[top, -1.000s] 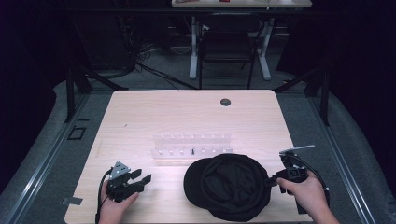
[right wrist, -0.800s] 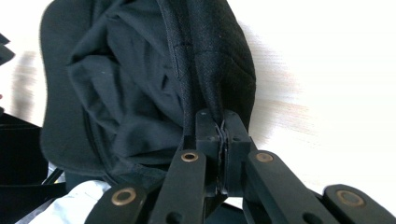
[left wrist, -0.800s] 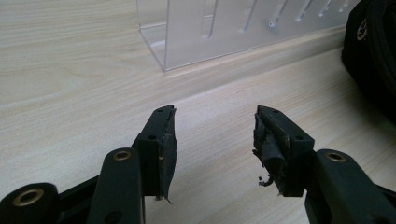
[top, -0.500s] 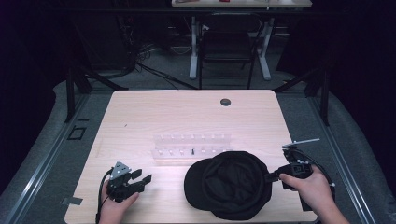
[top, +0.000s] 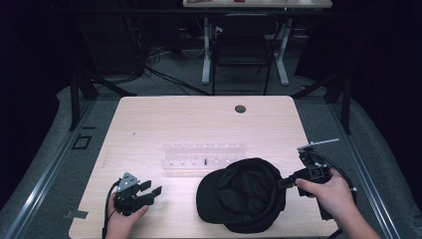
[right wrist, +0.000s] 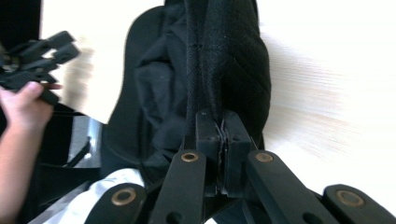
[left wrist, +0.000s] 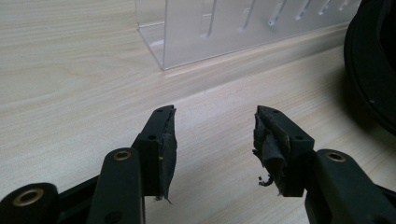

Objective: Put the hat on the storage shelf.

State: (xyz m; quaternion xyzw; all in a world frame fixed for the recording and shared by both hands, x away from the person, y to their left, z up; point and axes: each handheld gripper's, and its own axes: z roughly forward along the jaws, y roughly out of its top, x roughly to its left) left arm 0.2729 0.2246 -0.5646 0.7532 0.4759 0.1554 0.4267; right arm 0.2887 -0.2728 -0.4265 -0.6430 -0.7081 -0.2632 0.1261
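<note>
Resting at the table's near-left, left gripper (top: 149, 191) idle, jaws apart, nothing between. Clear acrylic slotted rack (top: 204, 155) mid-table. Black fabric cap (top: 244, 194), underside up, lies near-right; right gripper (top: 281, 182) clenched on its edge. Step: lifting the cap. Next likely needs a steady hold while turning it.

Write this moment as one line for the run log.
right tool: shut on cap edge | left tool: open, holds nothing, on table | rack: behind cap

Matt black cloth cap (top: 242, 194), pale wood-grain table (top: 199, 119).
</note>
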